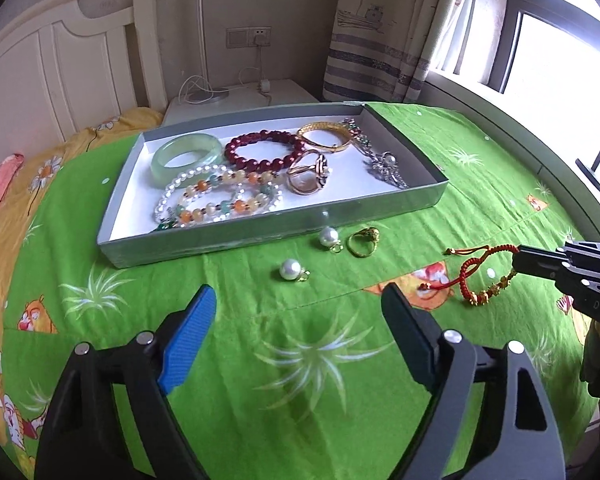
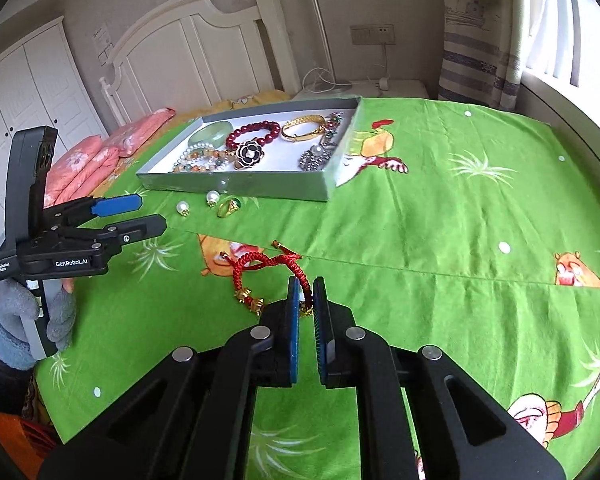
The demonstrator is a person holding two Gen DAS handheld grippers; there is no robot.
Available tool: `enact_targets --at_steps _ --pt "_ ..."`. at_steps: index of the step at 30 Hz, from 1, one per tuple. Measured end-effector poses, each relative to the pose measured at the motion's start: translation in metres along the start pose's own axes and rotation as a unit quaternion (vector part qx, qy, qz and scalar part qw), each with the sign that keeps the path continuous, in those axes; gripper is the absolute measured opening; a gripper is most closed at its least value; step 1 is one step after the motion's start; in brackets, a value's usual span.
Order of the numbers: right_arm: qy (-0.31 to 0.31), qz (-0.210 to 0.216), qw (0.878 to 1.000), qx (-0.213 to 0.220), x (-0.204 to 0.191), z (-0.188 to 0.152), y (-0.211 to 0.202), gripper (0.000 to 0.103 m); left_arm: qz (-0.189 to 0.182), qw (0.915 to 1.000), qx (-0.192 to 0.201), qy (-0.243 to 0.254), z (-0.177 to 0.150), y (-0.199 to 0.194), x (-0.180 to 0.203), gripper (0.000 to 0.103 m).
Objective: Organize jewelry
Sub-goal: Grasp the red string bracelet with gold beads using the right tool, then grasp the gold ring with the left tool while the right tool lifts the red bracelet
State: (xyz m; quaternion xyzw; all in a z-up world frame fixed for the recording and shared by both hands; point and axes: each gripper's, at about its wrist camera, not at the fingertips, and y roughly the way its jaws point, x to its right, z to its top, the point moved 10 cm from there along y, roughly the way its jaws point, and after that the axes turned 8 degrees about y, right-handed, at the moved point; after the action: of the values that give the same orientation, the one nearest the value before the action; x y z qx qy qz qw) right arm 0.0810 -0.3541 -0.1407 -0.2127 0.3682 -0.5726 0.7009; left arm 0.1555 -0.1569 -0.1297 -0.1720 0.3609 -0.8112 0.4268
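On green bedsheet point(image 1: 260, 360), left to right in left wrist view: grey tray point(image 1: 260, 236) at 11 o'clock, holding jade bangle point(image 1: 186, 156), dark red bead bracelet point(image 1: 264, 152), mixed bead strands point(image 1: 220, 196), gold bangle point(image 1: 326, 136), silver brooch point(image 1: 384, 168). Two pearl pendants point(image 1: 292, 270) and gold ring point(image 1: 364, 240) loose on sheet just in front of tray, 12 o'clock. Left gripper point(image 1: 300, 308) jaws apart, nothing between, over bare sheet. Red cord bracelet point(image 1: 480, 280) at 3 o'clock, well apart from tray. Right gripper point(image 2: 306, 292) jaws together, clamped on bracelet's cord, gold charm end resting on sheet
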Motion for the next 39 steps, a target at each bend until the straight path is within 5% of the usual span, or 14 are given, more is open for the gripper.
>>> enact_targets --at_steps 5,15,28,30,39 --pt "0.011 -0.006 1.0 0.003 0.014 -0.008 -0.006 0.01 -0.032 0.9988 -0.005 0.036 0.021 0.024 0.033 0.053" --pt "0.024 0.006 1.0 0.01 0.018 -0.009 -0.009 0.011 -0.048 0.9976 -0.025 0.044 0.031 0.059 0.054 0.028" --pt "0.031 0.021 0.999 0.014 0.017 -0.008 -0.011 0.011 -0.029 0.9987 -0.027 0.033 0.037 0.065 0.047 0.029" --pt "0.032 0.021 0.999 0.014 0.017 -0.008 -0.011 0.011 -0.031 0.9987 -0.026 0.033 0.037 0.065 0.047 0.011" --pt "0.028 0.015 0.999 0.033 0.015 -0.005 -0.017 0.011 -0.033 0.997 -0.006 0.069 0.034 0.05 0.061 0.009"
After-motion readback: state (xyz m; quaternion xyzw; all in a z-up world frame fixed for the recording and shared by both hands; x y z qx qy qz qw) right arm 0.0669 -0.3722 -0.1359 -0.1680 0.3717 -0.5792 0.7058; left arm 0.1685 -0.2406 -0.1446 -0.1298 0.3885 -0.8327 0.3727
